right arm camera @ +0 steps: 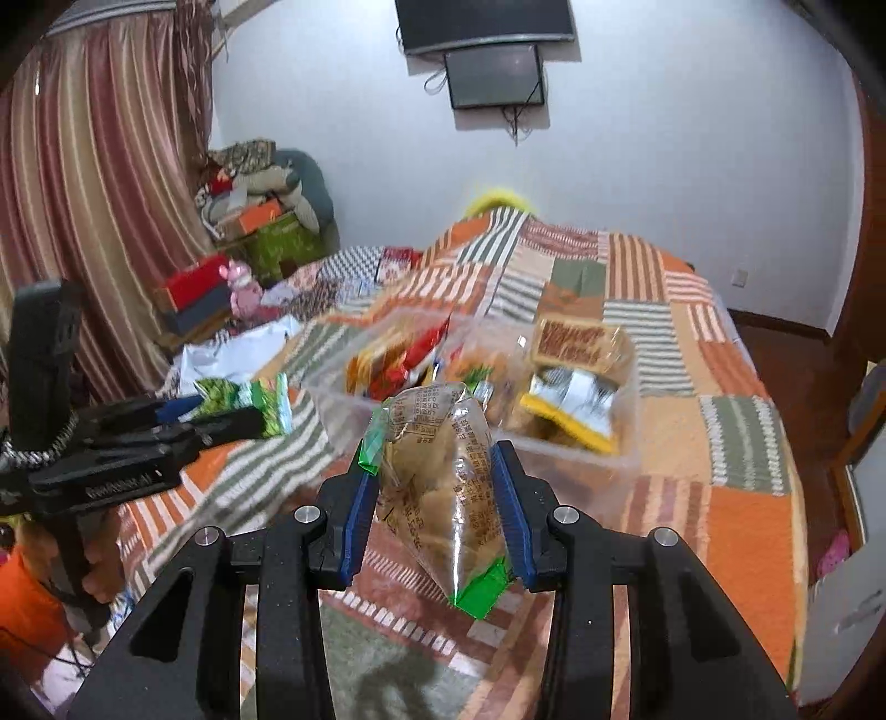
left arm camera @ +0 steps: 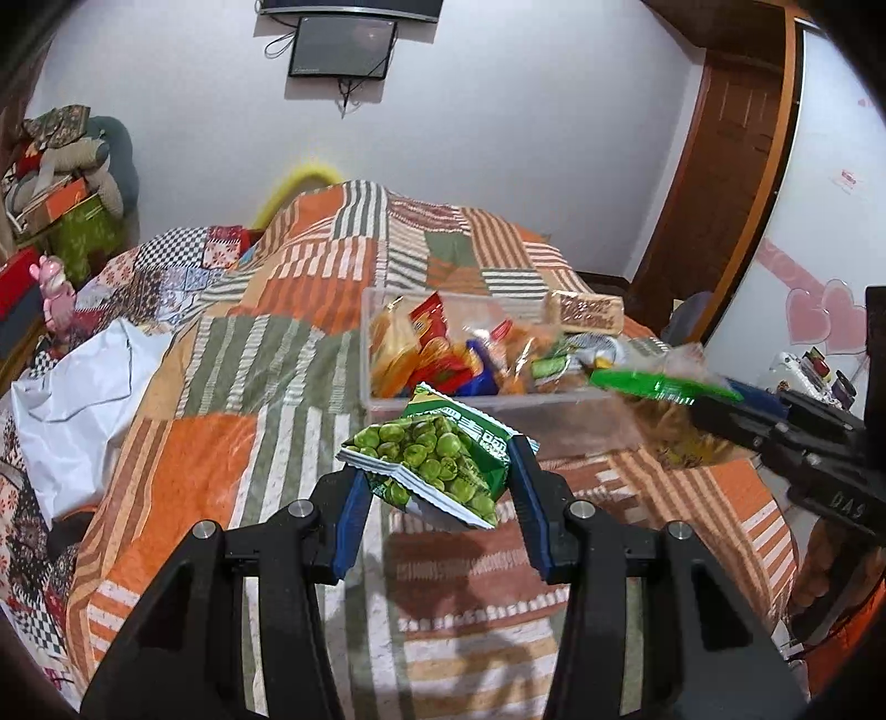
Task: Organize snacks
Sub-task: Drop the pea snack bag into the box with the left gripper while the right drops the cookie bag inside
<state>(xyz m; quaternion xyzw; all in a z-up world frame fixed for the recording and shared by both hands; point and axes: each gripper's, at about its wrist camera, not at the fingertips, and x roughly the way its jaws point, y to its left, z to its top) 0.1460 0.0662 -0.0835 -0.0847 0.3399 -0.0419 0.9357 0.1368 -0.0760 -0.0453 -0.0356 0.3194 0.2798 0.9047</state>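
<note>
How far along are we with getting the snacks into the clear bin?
Done: the clear bin already holds many packets. In hand: left gripper grips the green pea packet; right gripper grips the clear cracker bag. Left: dropping both in.

Two wrist cameras, both looking forward and down over your bed

Your left view sits just behind the left gripper (left arm camera: 437, 493), aimed across the patchwork quilt (left arm camera: 232, 354) toward the far wall; your right view sits just behind the right gripper (right arm camera: 434, 512), facing much the same way; both share the clear snack bin (left arm camera: 368, 354) close ahead and the wall screen (left arm camera: 343, 47); each catches the other gripper at its edge, your right one at the left view's right edge.
</note>
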